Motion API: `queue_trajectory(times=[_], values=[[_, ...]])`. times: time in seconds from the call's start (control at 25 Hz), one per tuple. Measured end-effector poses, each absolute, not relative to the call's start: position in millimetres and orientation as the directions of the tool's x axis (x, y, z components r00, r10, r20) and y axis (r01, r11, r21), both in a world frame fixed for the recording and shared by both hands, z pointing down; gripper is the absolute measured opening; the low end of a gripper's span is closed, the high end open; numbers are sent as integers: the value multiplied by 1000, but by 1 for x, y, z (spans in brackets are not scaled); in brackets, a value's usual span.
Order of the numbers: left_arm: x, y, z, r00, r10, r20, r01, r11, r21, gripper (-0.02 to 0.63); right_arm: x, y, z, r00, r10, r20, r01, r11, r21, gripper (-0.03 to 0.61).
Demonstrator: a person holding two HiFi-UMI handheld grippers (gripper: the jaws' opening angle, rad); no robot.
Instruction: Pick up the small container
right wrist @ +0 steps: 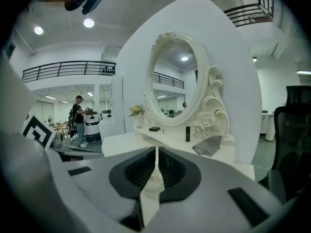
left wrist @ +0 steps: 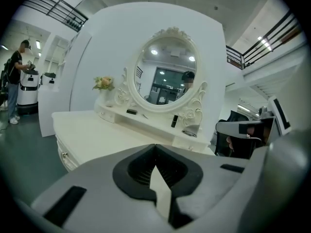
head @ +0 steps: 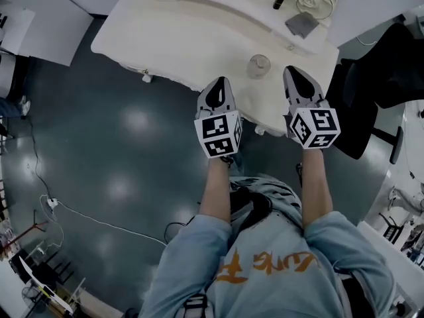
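Your small container [head: 258, 65] stands on the dressing table [head: 185, 38] near its front edge, just ahead of and between your two grippers. The left gripper [head: 220, 82] and right gripper [head: 292, 71] are both clenched on nothing. The container looks clear and round, so it is probably light, rigid and slippery, perhaps breakable. Take it across its side walls, low down, with a gentle squeeze.

Tabletop [head: 179, 42] lying bare at left, leaving wide passage. Near front edge, small container [head: 258, 65] standing right of centre. Raised shelf [head: 218, 8] with grey cloth [head: 302, 24] blocking far side. Black chair [head: 381, 71] crowding right.
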State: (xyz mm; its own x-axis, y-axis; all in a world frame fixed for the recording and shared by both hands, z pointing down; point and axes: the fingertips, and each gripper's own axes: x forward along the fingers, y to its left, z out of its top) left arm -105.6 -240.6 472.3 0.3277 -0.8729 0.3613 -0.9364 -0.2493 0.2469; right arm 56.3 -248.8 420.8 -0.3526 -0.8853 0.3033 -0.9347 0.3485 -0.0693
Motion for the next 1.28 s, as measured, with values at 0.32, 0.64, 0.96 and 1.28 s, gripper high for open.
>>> queue_trajectory(times=[0.32,0.64,0.96,1.28], values=[[-90,-254,487,405,-813,418,-911,-317,265,21,61,-253,439,-302,-877,373,-953,287,-98,37],[-70,-194,482,383,-799,464,-922,-298,247,21,68,-193,445,-356,-841,407,-934,336,-122,37],[-75,-173,483,358,-797,487,-931,-266,248,21,37,-174,457,-454,-772,445,-886,442,-136,163],[-84,-172,490,333,-797,504,-940,-240,241,21,19,-183,480,-480,-727,491,-861,498,-104,300]])
